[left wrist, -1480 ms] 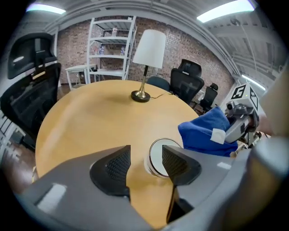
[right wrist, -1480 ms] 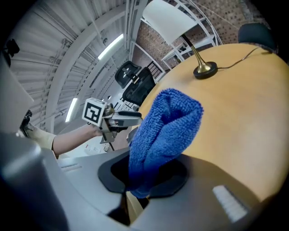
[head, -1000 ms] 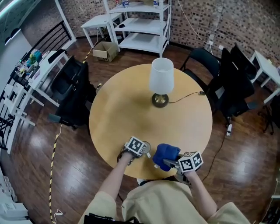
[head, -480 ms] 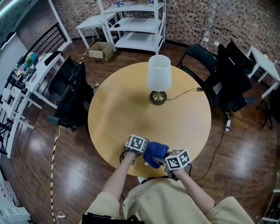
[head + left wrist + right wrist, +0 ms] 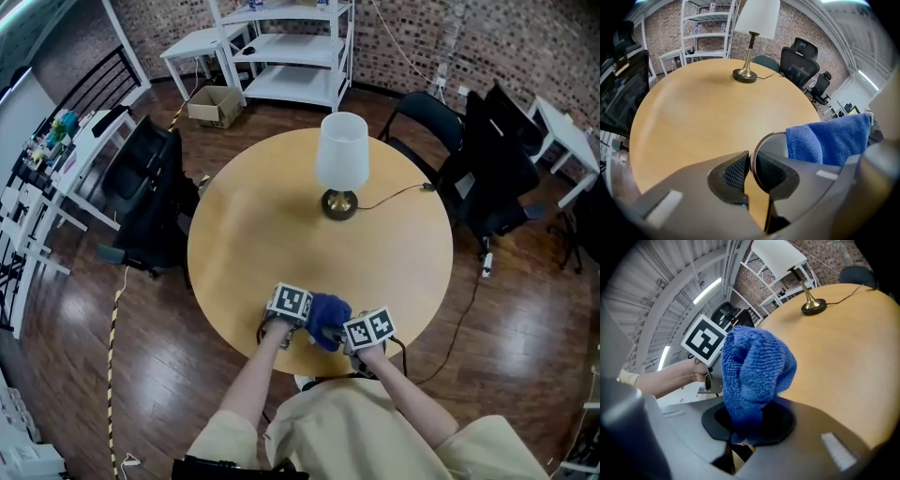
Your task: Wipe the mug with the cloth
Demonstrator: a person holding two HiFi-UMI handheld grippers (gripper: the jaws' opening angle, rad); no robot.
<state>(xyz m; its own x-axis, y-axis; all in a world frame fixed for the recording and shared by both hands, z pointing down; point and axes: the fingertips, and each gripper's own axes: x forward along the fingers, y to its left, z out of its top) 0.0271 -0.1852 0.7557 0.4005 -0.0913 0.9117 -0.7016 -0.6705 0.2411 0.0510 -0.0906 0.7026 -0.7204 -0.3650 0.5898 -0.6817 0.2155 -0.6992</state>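
Mug (image 5: 774,146): thin rim clamped between the jaws of the left gripper (image 5: 750,171), at the near edge of the round table (image 5: 262,216). The blue cloth (image 5: 754,366), pinched in the right gripper (image 5: 736,439), meets the mug's rim. A lamp (image 5: 342,155) stands well beyond.

A round table (image 5: 262,225) with a pale, smooth wooden top stands on a dark plank floor (image 5: 141,356). Toward its far side a lamp (image 5: 341,155) with a white shade stands upright on a round brass-coloured base. The lamp's thin dark cord (image 5: 396,197) trails across the top to the right edge. Close to the near edge is a mug (image 5: 774,146) with a thin shiny rim. It seems to rest on the wood, though its bottom is hidden.
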